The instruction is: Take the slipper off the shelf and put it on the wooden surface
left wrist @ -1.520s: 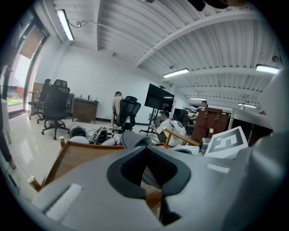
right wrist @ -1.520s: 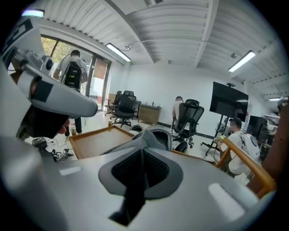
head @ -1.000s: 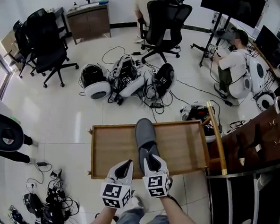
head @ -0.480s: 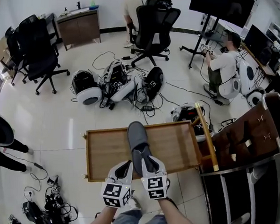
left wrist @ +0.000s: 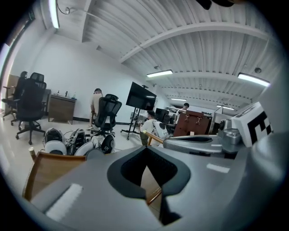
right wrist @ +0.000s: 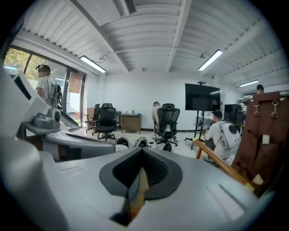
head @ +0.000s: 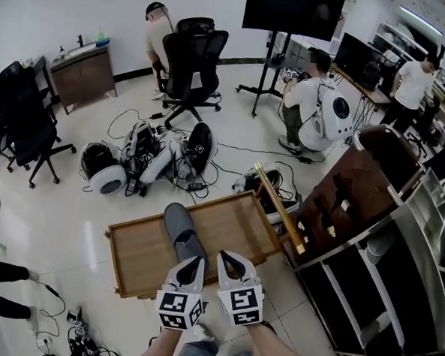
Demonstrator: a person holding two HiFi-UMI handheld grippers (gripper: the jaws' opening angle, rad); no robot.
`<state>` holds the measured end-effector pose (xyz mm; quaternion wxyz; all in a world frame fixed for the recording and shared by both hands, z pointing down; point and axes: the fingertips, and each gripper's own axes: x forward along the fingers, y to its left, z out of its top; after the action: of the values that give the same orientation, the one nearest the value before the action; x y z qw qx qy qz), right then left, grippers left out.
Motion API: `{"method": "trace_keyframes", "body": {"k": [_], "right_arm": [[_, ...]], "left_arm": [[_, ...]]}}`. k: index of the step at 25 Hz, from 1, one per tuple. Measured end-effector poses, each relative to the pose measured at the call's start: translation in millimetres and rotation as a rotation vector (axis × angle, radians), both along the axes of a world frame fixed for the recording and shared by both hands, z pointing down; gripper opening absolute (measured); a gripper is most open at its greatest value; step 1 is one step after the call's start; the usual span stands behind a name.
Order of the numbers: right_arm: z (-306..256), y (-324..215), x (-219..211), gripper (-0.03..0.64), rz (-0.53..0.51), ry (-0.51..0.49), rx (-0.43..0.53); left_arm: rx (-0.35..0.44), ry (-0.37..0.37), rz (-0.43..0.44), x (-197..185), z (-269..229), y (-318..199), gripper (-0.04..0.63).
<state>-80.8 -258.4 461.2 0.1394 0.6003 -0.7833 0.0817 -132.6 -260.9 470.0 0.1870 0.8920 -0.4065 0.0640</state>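
A grey slipper [head: 180,229] lies flat on the wooden tray-like surface [head: 231,225], toe pointing away from me. Both grippers hover side by side just in front of its heel, clear of it. My left gripper [head: 195,263] has its jaws together with nothing in them, its tips [left wrist: 146,150] meeting over the wood. My right gripper [head: 227,259] has just closed its jaws; they are shut and empty, tips [right wrist: 142,151] touching. The metal shelf [head: 396,289] stands to my right.
A brown cabinet [head: 342,196] leans beside the shelf, and a wooden rail [head: 279,207] runs along the surface's right side. A heap of white and black gear with cables [head: 152,158], office chairs [head: 189,55], a screen on a stand [head: 293,12] and several people occupy the floor beyond.
The right gripper, which sat on the slipper's heel, has let go and lifted back, as has the left. The slipper stays on the wood. The head view has swung right, showing more of the shelf.
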Motion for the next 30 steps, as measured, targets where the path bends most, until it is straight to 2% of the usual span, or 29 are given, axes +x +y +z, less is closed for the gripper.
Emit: {"method": "trace_keyframes", "body": {"k": [8,15,22,30], "right_arm": [[-61.0,77.1,83.1,0.0,0.148,-0.043,0.128],[-80.7,148.4,134.4,0.0,0.223,-0.067,0.174],[-90.4,200.8,158.5,0.0,0.254,-0.075,0.207],[-90.2,229.2,163.6,0.0,0.254,-0.078,0.22]], "left_arm": [[0.121,0.031,0.158,97.4,-53.7,61.5,0.003],[0.173,0.059,0.242,155.0,-77.3,131.5,0.003],[0.194,0.051,0.287,182.0,-82.3,185.4,0.003],[0.214,0.048,0.287,188.4,-88.1,213.0,0.003]]}}
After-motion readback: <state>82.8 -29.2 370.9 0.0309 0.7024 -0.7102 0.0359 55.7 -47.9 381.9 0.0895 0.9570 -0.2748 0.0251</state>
